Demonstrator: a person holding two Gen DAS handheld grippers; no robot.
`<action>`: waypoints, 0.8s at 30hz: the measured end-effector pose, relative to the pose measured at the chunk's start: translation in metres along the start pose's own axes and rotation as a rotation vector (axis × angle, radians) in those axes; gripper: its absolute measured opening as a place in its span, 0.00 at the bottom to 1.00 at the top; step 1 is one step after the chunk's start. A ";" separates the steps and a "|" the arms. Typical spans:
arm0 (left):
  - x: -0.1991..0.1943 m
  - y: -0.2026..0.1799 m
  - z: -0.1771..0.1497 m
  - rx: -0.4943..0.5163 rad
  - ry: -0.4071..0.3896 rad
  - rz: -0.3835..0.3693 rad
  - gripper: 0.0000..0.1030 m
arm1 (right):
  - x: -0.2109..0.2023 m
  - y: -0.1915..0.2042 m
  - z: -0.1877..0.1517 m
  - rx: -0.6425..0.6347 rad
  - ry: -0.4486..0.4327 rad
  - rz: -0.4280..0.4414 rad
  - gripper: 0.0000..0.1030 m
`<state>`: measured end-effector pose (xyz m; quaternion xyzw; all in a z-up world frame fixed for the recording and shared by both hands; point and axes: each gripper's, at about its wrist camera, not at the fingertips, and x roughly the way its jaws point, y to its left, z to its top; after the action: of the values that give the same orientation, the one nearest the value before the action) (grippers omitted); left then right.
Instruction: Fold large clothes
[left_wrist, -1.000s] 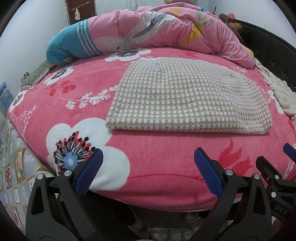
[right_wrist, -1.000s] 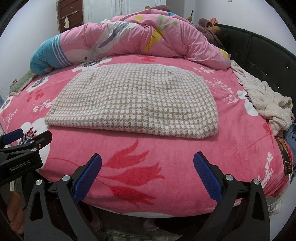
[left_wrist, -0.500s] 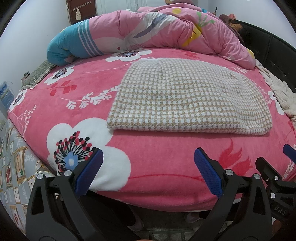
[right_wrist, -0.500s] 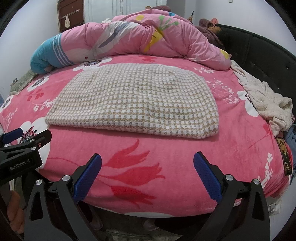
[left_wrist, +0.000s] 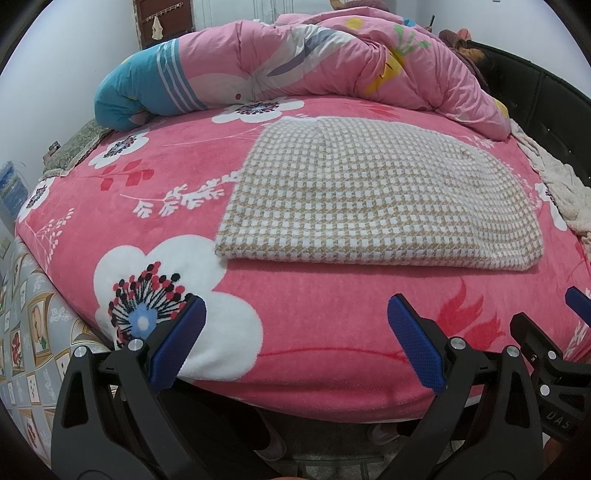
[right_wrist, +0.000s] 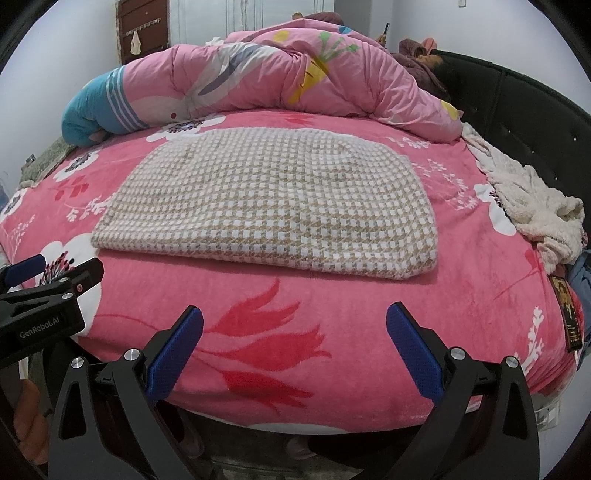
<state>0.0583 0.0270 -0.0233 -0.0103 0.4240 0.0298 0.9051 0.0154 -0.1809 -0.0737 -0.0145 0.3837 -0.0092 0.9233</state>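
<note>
Almost nothing has changed over the last second: the view has only crept a touch closer, and the beige-and-white houndstooth knitted garment (left_wrist: 380, 199) lies just as it did, flat and already folded into a thick rectangle on the pink floral fleece bed cover (left_wrist: 122, 206), its near edge parallel to the near side of the bed. I judge from this that the fold is either finished or paused before one more halving, with no grasp begun. At the far left a blue, white-striped end of a rolled pink quilt (left_wrist: 140, 92) sits behind the garment. The left tool (left_wrist: 295, 328) hangs off the near bed edge with its blue-padded jaws spread wide and nothing between them, well short of the garment. The right tool (right_wrist: 295, 332) is likewise spread and empty, beside it. At the far right a cream fluffy blanket (right_wrist: 532, 206) is heaped against the black padded headboard (right_wrist: 532, 110). Readable writing: "GenRobot.AI" on the left tool's body in the right wrist view, and the letters "DAS" or similar on the right tool's body, too small to be sure.
</note>
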 end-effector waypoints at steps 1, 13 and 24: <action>0.000 0.000 0.000 0.000 -0.001 0.001 0.92 | 0.000 0.000 0.000 0.000 0.000 -0.001 0.94; -0.002 -0.001 0.001 -0.002 -0.005 0.006 0.92 | -0.001 0.001 0.000 -0.005 -0.002 0.004 0.94; -0.001 0.001 0.002 -0.008 -0.003 0.006 0.92 | -0.001 0.001 0.000 -0.004 -0.002 0.004 0.94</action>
<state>0.0588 0.0280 -0.0209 -0.0124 0.4227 0.0342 0.9055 0.0146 -0.1803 -0.0730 -0.0157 0.3830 -0.0064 0.9236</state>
